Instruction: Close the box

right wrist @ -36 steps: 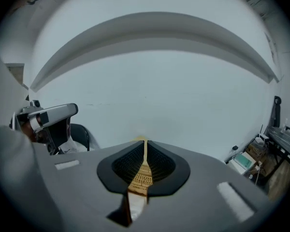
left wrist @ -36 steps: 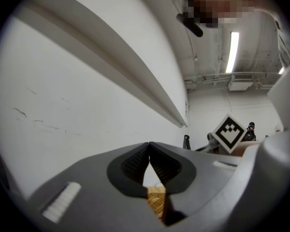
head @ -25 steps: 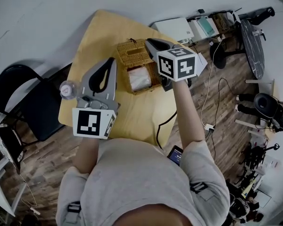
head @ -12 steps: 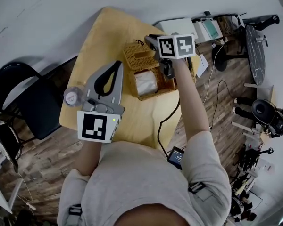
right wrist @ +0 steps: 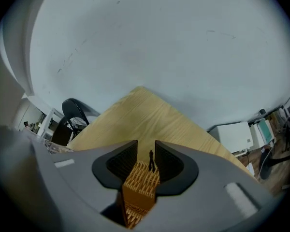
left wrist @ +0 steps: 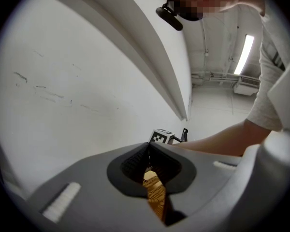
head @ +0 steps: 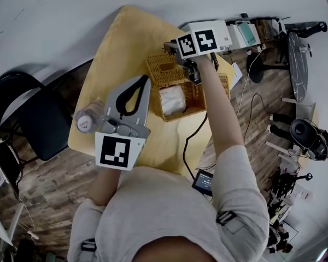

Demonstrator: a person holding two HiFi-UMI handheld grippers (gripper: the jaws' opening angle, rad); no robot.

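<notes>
A wicker box [head: 192, 96] stands on the yellow table [head: 120, 48] with something white [head: 172, 99] inside it. Its wicker lid [head: 163, 69] is swung open on the far left side. My right gripper [head: 173, 48] is at the lid's far edge. In the right gripper view its jaws [right wrist: 146, 151] are opening, and the lid's edge [right wrist: 140, 182] and a small dark loop [right wrist: 151, 154] stand between them without being pressed. My left gripper [head: 144, 79] hovers left of the box, shut and empty [left wrist: 149, 147].
A clear plastic bottle [head: 87, 119] stands by the table's left edge under my left gripper. A black chair [head: 22, 113] is to the left. A cable [head: 187, 142] hangs off the near edge. White equipment [head: 221, 29] and clutter sit at the right.
My right gripper has moved away from me to the lid's far edge and its jaws have parted. The left gripper has drifted slightly right and nearer.
</notes>
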